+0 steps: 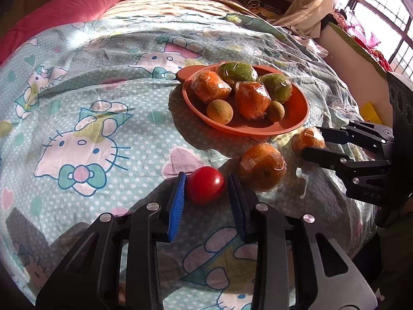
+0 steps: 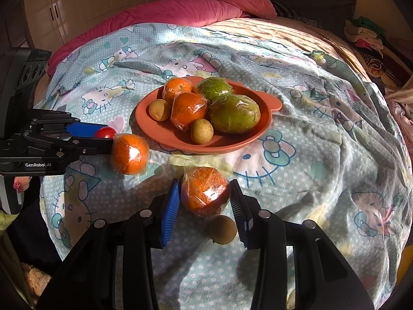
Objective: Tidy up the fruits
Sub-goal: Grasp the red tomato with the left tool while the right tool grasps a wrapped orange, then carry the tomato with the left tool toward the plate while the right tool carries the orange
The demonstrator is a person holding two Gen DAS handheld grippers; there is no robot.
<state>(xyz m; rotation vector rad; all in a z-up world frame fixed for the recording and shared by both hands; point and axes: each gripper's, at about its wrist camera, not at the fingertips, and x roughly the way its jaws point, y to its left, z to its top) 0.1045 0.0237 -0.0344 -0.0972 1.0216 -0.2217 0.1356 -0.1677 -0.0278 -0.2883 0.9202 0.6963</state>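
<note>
**Sorting fruit on the cartoon-cat bedsheet, both grippers parked at a piece**

Straddling a small red tomato [image 1: 204, 184], the left gripper [image 1: 206, 193] sits low on the bedsheet [image 1: 77, 118], on the near side of the orange plate [image 1: 296, 118]. Its blue pads [image 1: 176, 204] are spread wider than the tomato. One pad looks right up against the fruit, the other shows a gap, so it's open and not squeezing anything.

The right gripper [image 2: 205, 206] is just off the plate's near rim too, with a wrapped orange [image 2: 205, 192] between its blue fingers [image 2: 169, 211]. There's space on the right side of the fruit, so it looks open around it rather than clamped. A small brown round fruit [image 2: 222, 230] lies on the sheet just below that orange, farther from the plate.

One more wrapped orange [image 2: 129, 153] rests on the sheet beside the plate's near-left edge, close to the tomato.

On the plate itself: two wrapped oranges, two wrapped green fruits [image 2: 233, 113] and two small brown ones, all bunched together. Behind the plate, a pink blanket [image 2: 165, 13] is heaped at the far end of the bed.
</note>
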